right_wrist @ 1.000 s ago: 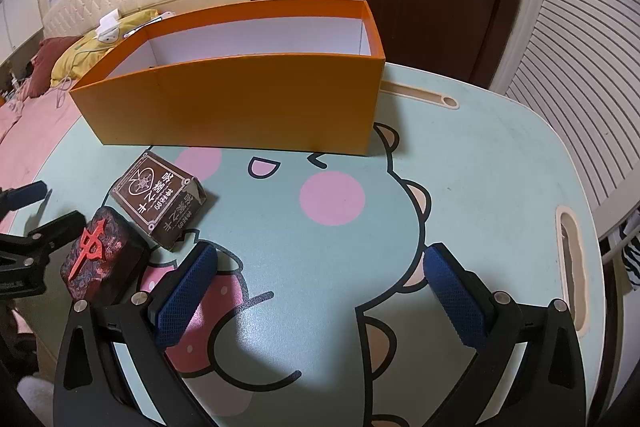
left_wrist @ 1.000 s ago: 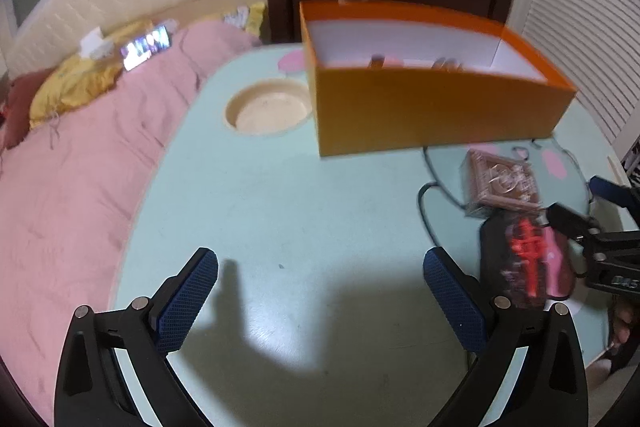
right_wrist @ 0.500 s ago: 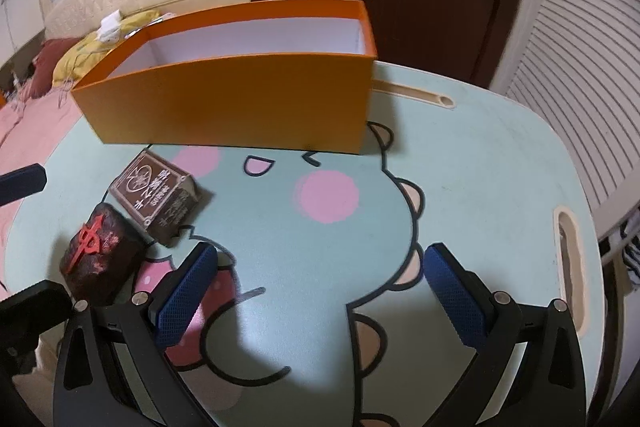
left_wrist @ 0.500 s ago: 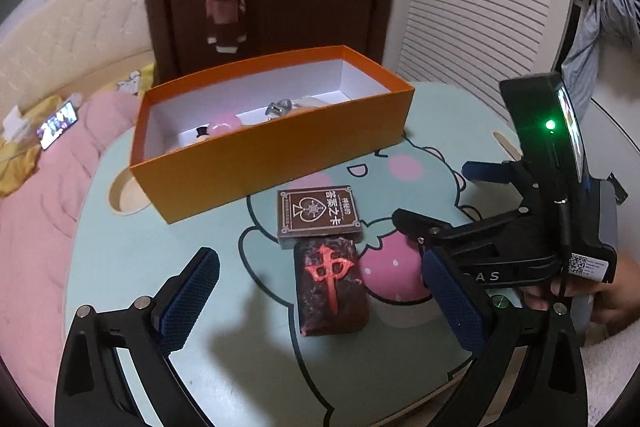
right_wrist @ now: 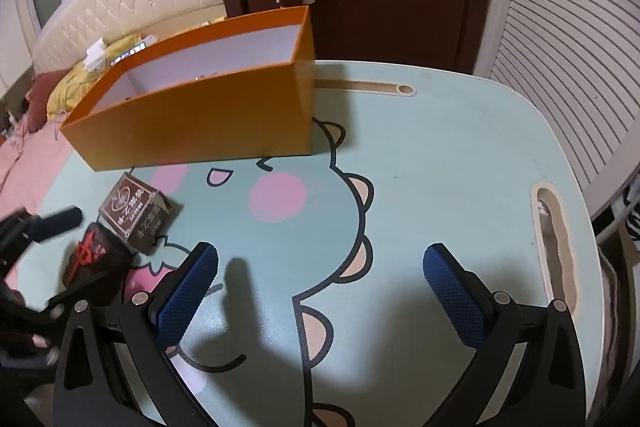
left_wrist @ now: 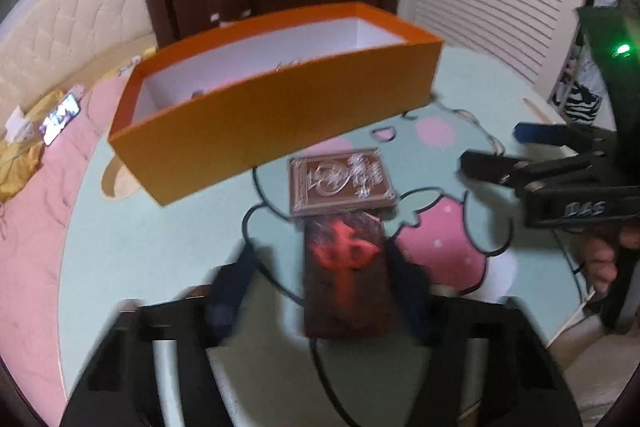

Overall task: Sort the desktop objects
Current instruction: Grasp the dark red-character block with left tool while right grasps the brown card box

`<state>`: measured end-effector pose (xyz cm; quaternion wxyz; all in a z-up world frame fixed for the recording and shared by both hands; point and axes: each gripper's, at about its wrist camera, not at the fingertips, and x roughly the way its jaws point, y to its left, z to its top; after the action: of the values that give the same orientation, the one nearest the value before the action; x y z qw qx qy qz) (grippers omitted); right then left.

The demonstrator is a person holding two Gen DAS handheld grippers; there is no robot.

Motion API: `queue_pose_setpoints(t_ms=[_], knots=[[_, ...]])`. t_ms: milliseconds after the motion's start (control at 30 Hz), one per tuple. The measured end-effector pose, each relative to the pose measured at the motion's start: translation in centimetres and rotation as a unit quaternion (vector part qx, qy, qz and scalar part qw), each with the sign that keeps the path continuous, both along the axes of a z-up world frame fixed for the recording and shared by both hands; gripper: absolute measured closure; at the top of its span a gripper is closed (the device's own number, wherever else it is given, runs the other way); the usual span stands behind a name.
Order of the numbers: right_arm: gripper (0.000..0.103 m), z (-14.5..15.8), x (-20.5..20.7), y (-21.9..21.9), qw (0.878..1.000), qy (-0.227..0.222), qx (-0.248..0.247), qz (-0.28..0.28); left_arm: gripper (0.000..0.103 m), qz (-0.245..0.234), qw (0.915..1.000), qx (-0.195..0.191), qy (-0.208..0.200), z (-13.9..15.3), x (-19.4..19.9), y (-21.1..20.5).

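A dark box with a red character (left_wrist: 344,275) lies on the green cartoon table, between the blurred fingers of my left gripper (left_wrist: 320,291), which is open around it. A brown card box (left_wrist: 340,183) lies just beyond it. An orange box (left_wrist: 276,99) with a white inside stands farther back. In the right wrist view my right gripper (right_wrist: 320,291) is open and empty over the table (right_wrist: 440,155); the dark box (right_wrist: 94,259), brown card box (right_wrist: 136,215) and orange box (right_wrist: 200,123) sit to its left.
A pink bed with a phone (left_wrist: 60,115) and yellow cloth borders the table's left side. The table has a cup hole (left_wrist: 116,183) and slots (right_wrist: 556,239). A dark door and a slatted wall stand behind. My right gripper shows in the left wrist view (left_wrist: 560,167).
My left gripper has swung right and come down over the dark red-character box, its fingers now on either side of it. My right gripper has barely moved.
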<state>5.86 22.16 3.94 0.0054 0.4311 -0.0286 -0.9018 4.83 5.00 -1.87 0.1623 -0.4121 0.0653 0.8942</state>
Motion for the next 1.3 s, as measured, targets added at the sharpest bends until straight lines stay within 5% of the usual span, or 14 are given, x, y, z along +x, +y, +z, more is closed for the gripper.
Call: queue_pose_setpoints(t_ms=[300, 400, 433, 500, 967, 1067, 1100, 1133, 1300], knots=[[0.000, 1.6, 0.2, -3.0, 0.995, 0.036, -0.005, 0.097, 0.065, 0.085, 0.9958, 0.034, 0.003, -0.3, 0.7, -5.4], [0.000, 1.4, -0.4, -4.7, 0.990, 0.027, -0.018, 0.141, 0.057, 0.110, 0.9926, 0.050, 0.006, -0.4, 0.8, -6.8], [0.000, 1.3, -0.7, -5.5, 0.988, 0.024, -0.014, 0.153, 0.045, 0.114, 0.9919, 0.054, 0.008, -0.5, 0.9, -7.0], [0.001, 1.0, -1.3, -6.5, 0.986, 0.021, -0.001, 0.166, 0.040, 0.121, 0.9907, 0.062, 0.012, -0.5, 1.0, -7.5], [0.007, -0.8, -4.5, -11.4, 0.976, 0.001, 0.044, 0.213, 0.040, 0.123, 0.9906, 0.053, 0.029, -1.0, 0.5, -7.9], [0.028, -1.2, -4.6, -11.6, 0.975, -0.006, 0.051, 0.217, 0.045, 0.123, 0.9910, 0.039, 0.035, -1.1, 0.6, -7.5], [0.044, -1.1, -4.4, -11.7, 0.974, -0.002, 0.053, 0.218, 0.066, 0.121, 0.9914, 0.034, 0.037, -1.0, 0.7, -7.3], [0.061, -1.0, -4.2, -11.7, 0.974, 0.005, 0.050, 0.223, 0.066, 0.120, 0.9916, 0.032, 0.036, -0.9, 0.7, -7.2], [0.061, -0.6, -3.6, -10.8, 0.979, -0.001, 0.021, 0.200, 0.066, 0.112, 0.9925, 0.037, 0.031, -0.4, 0.8, -6.6]])
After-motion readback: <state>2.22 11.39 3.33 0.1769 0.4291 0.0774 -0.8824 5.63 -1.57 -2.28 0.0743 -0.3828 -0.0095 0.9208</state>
